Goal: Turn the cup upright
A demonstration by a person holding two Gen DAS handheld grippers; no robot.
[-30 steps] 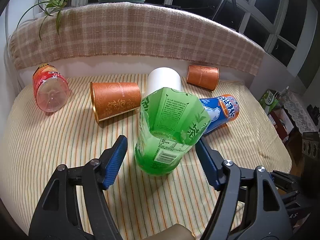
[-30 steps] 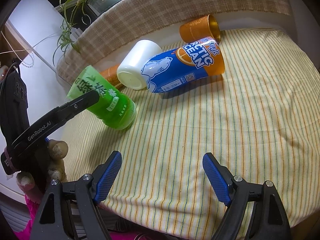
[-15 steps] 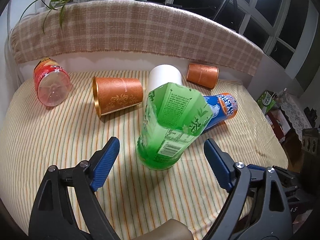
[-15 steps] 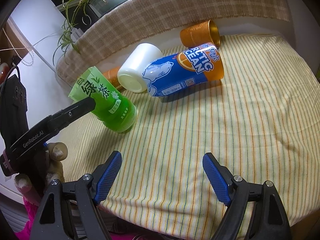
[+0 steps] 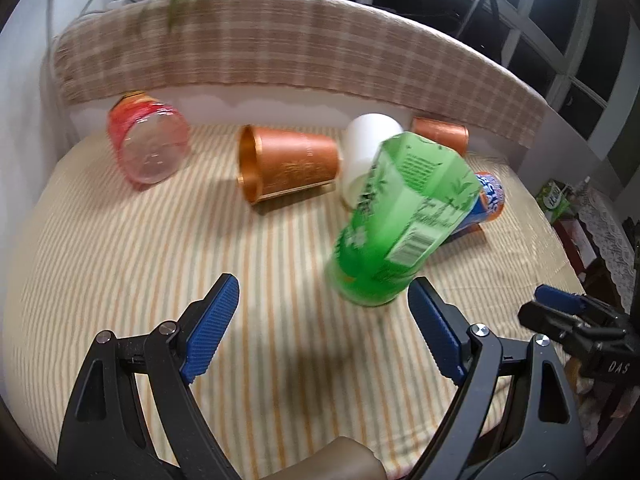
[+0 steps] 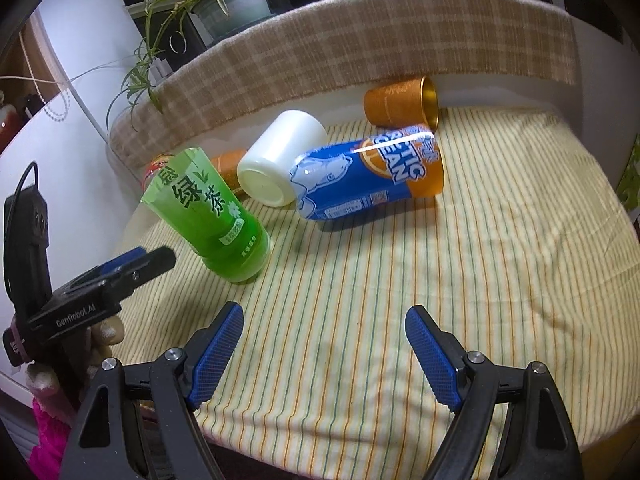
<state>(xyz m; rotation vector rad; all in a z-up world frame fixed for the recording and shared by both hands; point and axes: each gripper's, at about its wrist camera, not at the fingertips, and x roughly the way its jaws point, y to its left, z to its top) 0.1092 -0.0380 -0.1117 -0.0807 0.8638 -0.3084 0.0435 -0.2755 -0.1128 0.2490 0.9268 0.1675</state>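
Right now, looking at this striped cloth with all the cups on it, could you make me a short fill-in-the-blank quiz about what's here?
1. The green cup stands with its open mouth facing ____.
2. The blue cup printed with a polar bear lies on its ____.
3. The white cup touches the ____ cup.
4. The left gripper has its fingers ____, holding nothing.

Missing words: up; side; blue; open
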